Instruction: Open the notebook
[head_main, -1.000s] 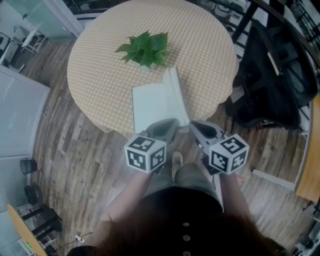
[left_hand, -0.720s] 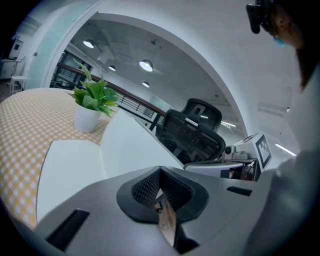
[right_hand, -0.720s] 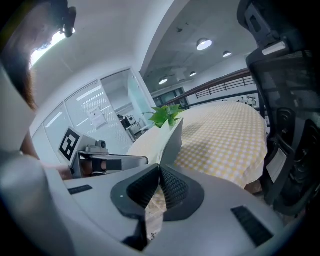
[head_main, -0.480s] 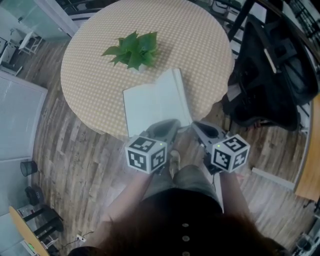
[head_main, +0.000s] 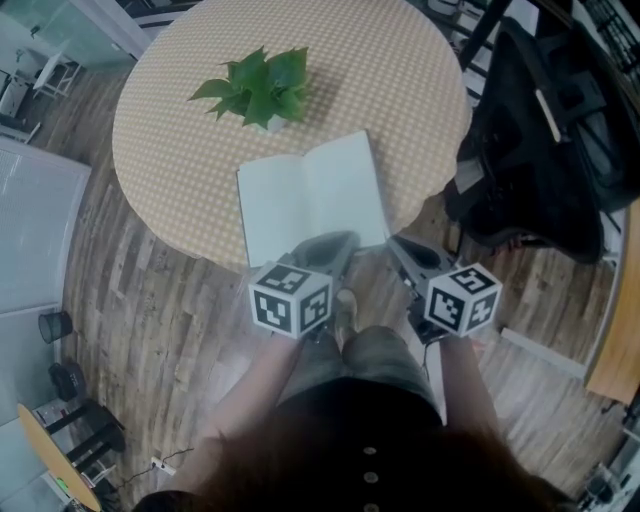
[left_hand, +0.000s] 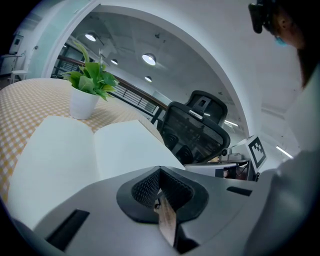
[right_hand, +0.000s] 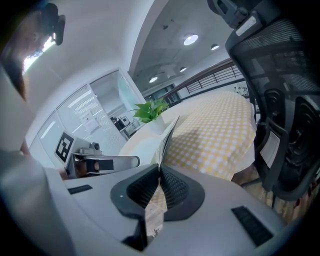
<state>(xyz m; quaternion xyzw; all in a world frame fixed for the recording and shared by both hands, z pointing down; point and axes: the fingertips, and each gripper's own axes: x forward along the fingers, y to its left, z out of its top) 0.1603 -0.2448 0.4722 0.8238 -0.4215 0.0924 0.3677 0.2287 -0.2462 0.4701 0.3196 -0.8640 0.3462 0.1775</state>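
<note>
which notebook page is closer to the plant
The left page; the potted plant stands just beyond its far edge, while the right page lies toward the black chair.

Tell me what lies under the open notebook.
The notebook lies open on the yellow checked tablecloth, which shows beside it. Whatever is directly beneath the pages is covered and cannot be seen.

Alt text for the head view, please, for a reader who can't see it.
A white notebook lies open on a round checked table, a potted plant behind it. The left gripper and right gripper are at its near edge, jaws shut.
</note>
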